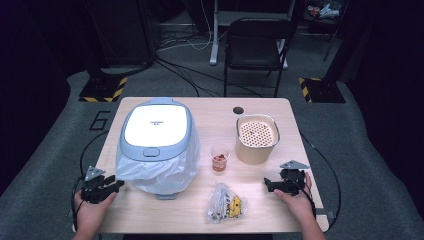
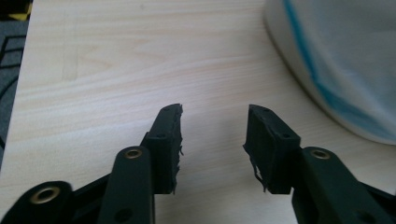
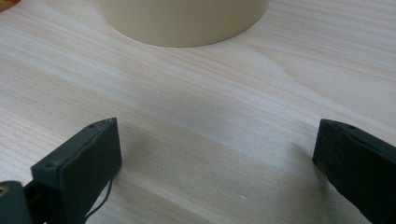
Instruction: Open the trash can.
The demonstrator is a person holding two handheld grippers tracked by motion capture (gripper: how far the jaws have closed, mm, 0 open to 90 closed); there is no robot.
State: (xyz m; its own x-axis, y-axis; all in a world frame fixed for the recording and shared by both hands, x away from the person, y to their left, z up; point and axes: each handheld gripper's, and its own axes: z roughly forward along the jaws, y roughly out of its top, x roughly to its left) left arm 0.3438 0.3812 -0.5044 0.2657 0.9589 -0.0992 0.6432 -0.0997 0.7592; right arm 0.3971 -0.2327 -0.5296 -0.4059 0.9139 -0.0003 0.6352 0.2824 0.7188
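A white bin (image 1: pixel 156 131) with a grey-blue lid and a clear bag liner stands at the table's left. At its near-left corner my left gripper (image 1: pixel 119 184) is held in a hand and points at the bin. In the left gripper view its jaws (image 2: pixel 215 114) stand apart over bare wood, with the bagged bin wall (image 2: pixel 336 60) to the right. My right gripper (image 1: pixel 268 184) is low at the front right. In the right gripper view its jaws (image 3: pixel 217 126) stand wide apart with nothing between them, facing a beige container (image 3: pixel 182 21).
The beige container (image 1: pixel 256 137) holds a perforated insert. A clear cup (image 1: pixel 219 157) with reddish contents stands between it and the bin. A crumpled clear wrapper (image 1: pixel 225 202) with something yellow lies near the front edge. A black chair (image 1: pixel 255 45) stands behind the wooden table (image 1: pixel 210 107).
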